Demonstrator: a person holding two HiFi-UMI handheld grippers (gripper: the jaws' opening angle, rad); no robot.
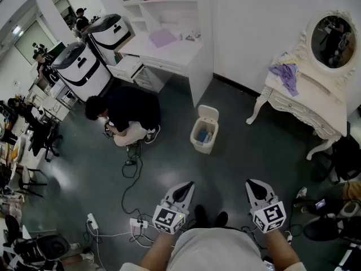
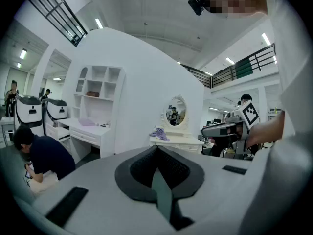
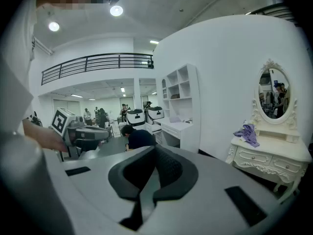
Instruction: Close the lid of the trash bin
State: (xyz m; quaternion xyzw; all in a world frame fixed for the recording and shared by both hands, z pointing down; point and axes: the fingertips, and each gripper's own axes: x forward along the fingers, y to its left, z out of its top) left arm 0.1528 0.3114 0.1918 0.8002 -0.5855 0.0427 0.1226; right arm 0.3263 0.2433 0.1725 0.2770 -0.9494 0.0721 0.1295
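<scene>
A small white trash bin [image 1: 204,130] stands on the dark floor some way ahead of me, its lid [image 1: 208,113] tipped up at the back and some items showing inside. My left gripper [image 1: 185,187] and right gripper [image 1: 252,184] are held side by side close to my body, well short of the bin and pointing toward it. Both have their jaws together with nothing between them. The bin does not show in either gripper view. In the left gripper view the left gripper [image 2: 156,150] is shut, and in the right gripper view the right gripper [image 3: 155,149] is shut too.
A person [image 1: 127,113] crouches on the floor left of the bin. Cables and a power strip [image 1: 138,223] lie near my feet. A white desk [image 1: 169,45] stands behind, and a vanity table [image 1: 307,105] with a purple cloth [image 1: 286,75] at right.
</scene>
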